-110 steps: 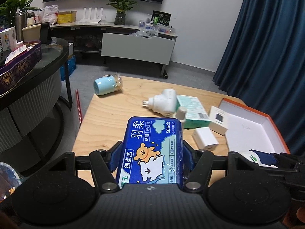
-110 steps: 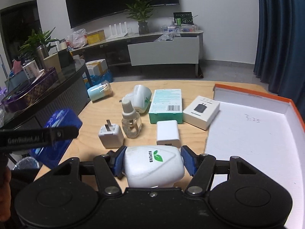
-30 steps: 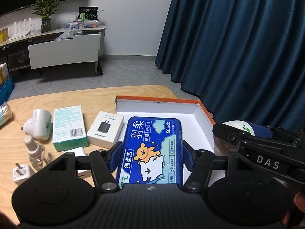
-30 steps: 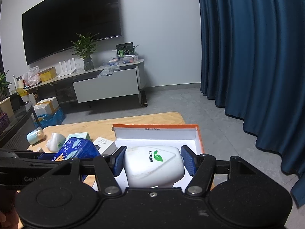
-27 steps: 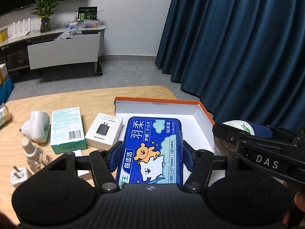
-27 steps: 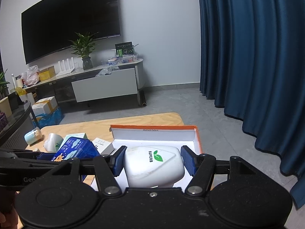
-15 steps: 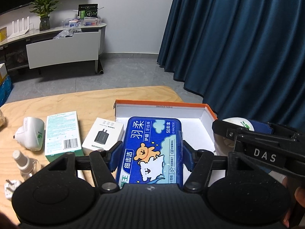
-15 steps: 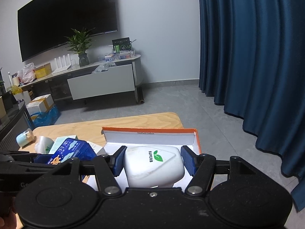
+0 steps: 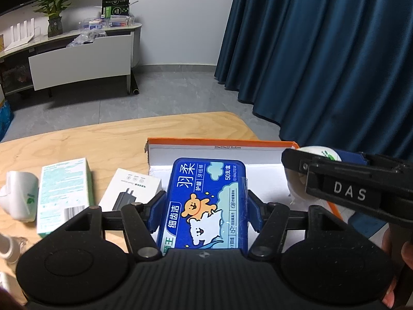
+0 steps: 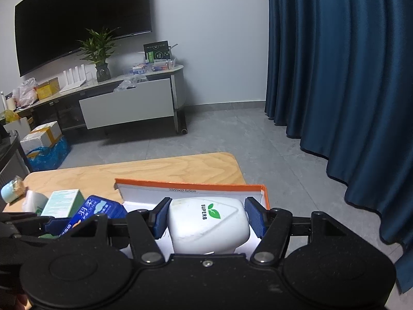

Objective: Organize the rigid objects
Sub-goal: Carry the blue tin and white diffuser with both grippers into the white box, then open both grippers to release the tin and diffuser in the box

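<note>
1. Over the orange-rimmed box (image 9: 222,142), the left gripper (image 9: 204,201) is clamping a blue floss-pick case (image 9: 206,201) between its blue pads, label facing up (cartoon bear and white dog on it).
2. Over the same box (image 10: 191,186), the right gripper (image 10: 207,217) is squeezing a white SUPERB plug-in unit (image 10: 207,222) from both sides; its far end is reaching toward the box's far wall.
3. To the left of the box, a white charger carton (image 9: 129,191) is lying just beside its wall on the wooden table (image 9: 103,139).
4. Further left of the box, a green-and-white carton (image 9: 64,188) is lying flat, with a white plug-in device (image 9: 18,196) beyond it.
5. Whether either held item is touching the box floor cannot be told.
</note>
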### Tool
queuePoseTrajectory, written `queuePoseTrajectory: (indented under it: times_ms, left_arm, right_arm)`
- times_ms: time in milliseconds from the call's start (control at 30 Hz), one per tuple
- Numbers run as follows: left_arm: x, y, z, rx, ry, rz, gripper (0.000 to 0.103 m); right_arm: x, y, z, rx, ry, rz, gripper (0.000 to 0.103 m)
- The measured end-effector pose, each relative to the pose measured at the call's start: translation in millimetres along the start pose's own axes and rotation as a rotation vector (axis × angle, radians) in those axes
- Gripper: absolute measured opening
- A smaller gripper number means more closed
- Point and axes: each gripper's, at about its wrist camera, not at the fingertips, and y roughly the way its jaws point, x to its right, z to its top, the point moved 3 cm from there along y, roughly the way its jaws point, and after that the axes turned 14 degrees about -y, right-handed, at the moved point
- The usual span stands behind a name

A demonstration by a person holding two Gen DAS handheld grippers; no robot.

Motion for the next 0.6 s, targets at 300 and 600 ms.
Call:
queuePoseTrajectory:
  times_ms: [300, 600]
  left_arm:
    - [10.9, 26.4, 5.5, -0.022, 0.018, 0.001, 0.064]
    - [14.0, 20.9, 0.2, -0.037, 0.026, -0.052, 0.089]
  right_arm:
    - [13.1, 2.0, 2.3, 0.050, 0.013, -0.031, 0.078]
    - [25.2, -40.9, -10.7, 0.096, 0.073, -0.045, 0.078]
